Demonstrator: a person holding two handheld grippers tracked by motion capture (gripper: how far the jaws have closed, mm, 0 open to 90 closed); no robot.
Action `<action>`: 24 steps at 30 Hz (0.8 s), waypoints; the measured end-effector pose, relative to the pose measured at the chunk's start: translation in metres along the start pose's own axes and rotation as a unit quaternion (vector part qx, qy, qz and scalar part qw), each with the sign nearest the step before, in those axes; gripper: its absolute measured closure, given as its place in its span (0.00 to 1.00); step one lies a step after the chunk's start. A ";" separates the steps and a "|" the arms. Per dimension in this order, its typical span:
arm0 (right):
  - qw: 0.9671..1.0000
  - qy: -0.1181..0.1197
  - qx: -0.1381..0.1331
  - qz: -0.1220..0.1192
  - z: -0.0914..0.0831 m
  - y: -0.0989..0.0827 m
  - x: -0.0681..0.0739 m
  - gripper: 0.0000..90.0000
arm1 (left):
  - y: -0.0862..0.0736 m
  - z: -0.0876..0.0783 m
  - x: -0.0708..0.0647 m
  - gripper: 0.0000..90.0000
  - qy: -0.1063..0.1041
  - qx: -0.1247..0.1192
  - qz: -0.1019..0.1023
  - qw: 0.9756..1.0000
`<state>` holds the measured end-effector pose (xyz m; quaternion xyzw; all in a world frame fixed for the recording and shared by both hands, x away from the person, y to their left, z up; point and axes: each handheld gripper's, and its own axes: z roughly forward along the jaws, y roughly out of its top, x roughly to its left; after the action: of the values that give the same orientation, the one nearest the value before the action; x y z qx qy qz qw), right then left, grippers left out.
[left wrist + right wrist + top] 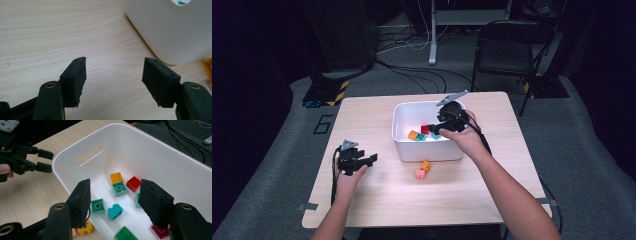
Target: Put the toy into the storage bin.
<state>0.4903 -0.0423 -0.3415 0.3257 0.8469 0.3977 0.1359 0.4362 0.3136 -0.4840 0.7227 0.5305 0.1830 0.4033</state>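
Observation:
A white bin (427, 150) stands mid-table with several toy bricks inside. Over its right side my right gripper (437, 127) hangs open, nothing between its pads. In the right gripper view the jaws (116, 182) frame an orange brick (116, 177), a teal one (119, 188), a red one (133, 183), a green one (97, 206) and a tilted cyan one (115, 211). My left gripper (373, 159) rests low over the table left of the bin, open and empty (115, 60). An orange brick (425, 165) and a pink brick (420, 174) lie on the table just in front of the bin.
The bin's corner (170, 32) rises to the right ahead of the left jaws, with bare wood in front of them. Beyond the table's far right corner stands a black folding chair (507, 50). Cables run over the grey carpet behind the table.

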 end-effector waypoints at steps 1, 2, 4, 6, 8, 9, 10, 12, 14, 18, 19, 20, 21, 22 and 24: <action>1.000 0.004 -0.005 -0.003 -0.004 -0.003 0.004 0.47 | 0.000 0.000 -0.001 0.39 0.000 -0.001 0.002 1.000; 1.000 0.005 -0.006 -0.004 -0.006 -0.004 0.006 0.47 | 0.000 0.000 -0.003 0.39 -0.003 0.000 0.002 1.000; 1.000 0.005 -0.013 -0.007 -0.010 -0.008 0.010 0.47 | 0.000 0.000 -0.007 0.40 -0.008 -0.001 0.006 1.000; 1.000 0.009 -0.021 0.000 -0.014 -0.013 0.013 0.47 | 0.001 0.000 -0.010 0.41 -0.012 -0.001 0.012 1.000; 1.000 0.015 -0.024 0.006 -0.017 -0.019 0.013 0.47 | 0.001 0.001 -0.013 0.42 -0.015 0.001 0.018 1.000; 1.000 0.015 -0.024 0.010 -0.018 -0.022 0.012 0.47 | 0.001 0.001 -0.014 0.42 -0.018 0.003 0.019 1.000; 1.000 0.014 -0.023 0.014 -0.020 -0.024 0.012 0.47 | 0.001 0.002 -0.016 0.43 -0.023 0.005 0.021 1.000; 0.999 0.012 -0.028 0.019 -0.024 -0.031 0.011 0.47 | 0.000 0.002 -0.020 0.43 -0.029 0.007 0.022 0.999; 0.999 0.010 -0.029 0.020 -0.028 -0.036 0.012 0.47 | 0.001 0.002 -0.023 0.43 -0.034 0.010 0.024 0.999; 0.999 0.002 -0.035 0.010 -0.038 -0.046 0.014 0.47 | 0.002 0.002 -0.030 0.46 -0.045 0.010 0.030 0.998; 0.999 0.001 -0.039 0.009 -0.040 -0.048 0.014 0.47 | 0.002 0.002 -0.032 0.46 -0.047 0.010 0.032 0.998; 0.999 0.003 -0.043 0.011 -0.041 -0.051 0.015 0.47 | 0.002 0.002 -0.034 0.46 -0.050 0.011 0.038 0.998; 0.999 0.004 -0.047 0.015 -0.043 -0.054 0.015 0.47 | 0.003 0.002 -0.035 0.47 -0.053 0.011 0.042 0.998; 0.999 0.004 -0.050 0.015 -0.043 -0.055 0.015 0.47 | 0.003 0.001 -0.038 0.47 -0.055 0.010 0.043 0.998; 0.999 0.005 -0.049 0.013 -0.045 -0.058 0.016 0.47 | 0.003 0.002 -0.043 0.47 -0.065 0.009 0.046 0.997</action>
<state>0.4305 -0.0855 -0.3565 0.3276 0.8227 0.4421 0.1427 0.4233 0.2732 -0.4755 0.7603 0.4708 0.1496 0.4218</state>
